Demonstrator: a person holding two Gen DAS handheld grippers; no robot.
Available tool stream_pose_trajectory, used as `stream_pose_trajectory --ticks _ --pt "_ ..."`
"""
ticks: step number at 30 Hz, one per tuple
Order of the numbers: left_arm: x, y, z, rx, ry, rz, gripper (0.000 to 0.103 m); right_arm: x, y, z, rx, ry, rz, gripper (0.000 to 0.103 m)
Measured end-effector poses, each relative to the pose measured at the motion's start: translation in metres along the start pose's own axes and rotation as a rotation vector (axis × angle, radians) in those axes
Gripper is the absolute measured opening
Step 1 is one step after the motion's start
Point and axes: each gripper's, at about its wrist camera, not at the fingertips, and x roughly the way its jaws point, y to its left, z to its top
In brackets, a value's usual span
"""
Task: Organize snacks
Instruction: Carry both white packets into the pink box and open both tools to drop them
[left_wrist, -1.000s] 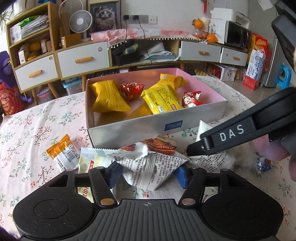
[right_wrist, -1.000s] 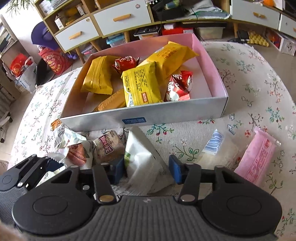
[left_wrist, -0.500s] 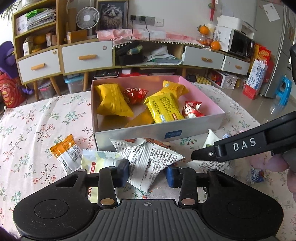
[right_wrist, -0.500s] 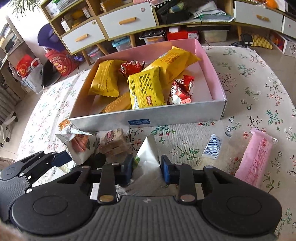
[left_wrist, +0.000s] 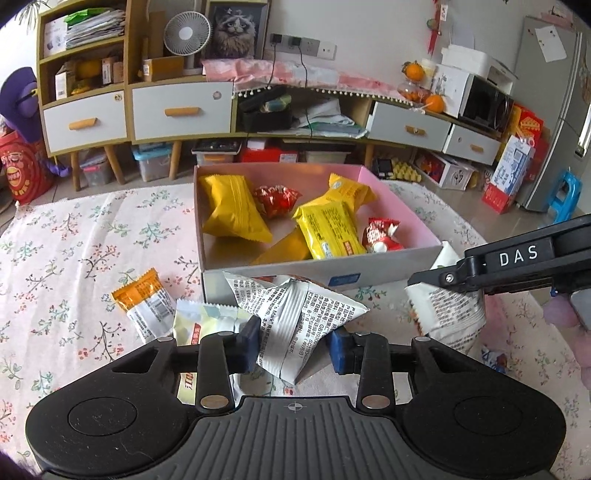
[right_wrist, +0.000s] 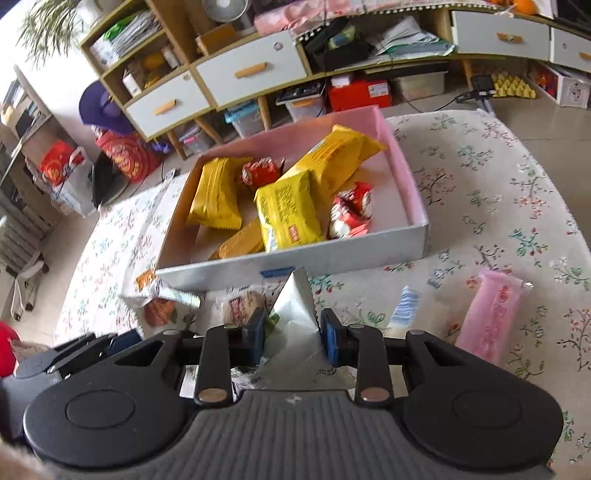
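Several snack packets (left_wrist: 146, 308) lie on floral tablecloth (left_wrist: 74, 258) before cluttered shelving (left_wrist: 129, 92).

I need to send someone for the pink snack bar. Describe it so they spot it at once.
Start at the open box of yellow packs on the flowered tablecloth. Right of its near corner, on the cloth, lies the bar, beside a small blue-striped sachet. It is the only long pink wrapper, outside the box.
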Motion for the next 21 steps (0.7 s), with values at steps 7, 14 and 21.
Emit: stream_pose_trajectory --ticks 7,14,21 --pt "-0.006 -0.003 0.010 0.010 -0.023 -0.001 0.034 -0.006 -0.015 0.012 0.043 -0.053 -0.016 0.028" --pt "0.000 0.000 0.023 -0.011 -0.030 0.037 0.034 -0.007 -0.023 0.021 0.057 -0.091 -0.037 0.028" --pt "0.017 0.001 0.043 -0.001 -0.027 0.063 0.034 -0.002 -0.029 0.034 0.094 -0.109 -0.037 0.029"
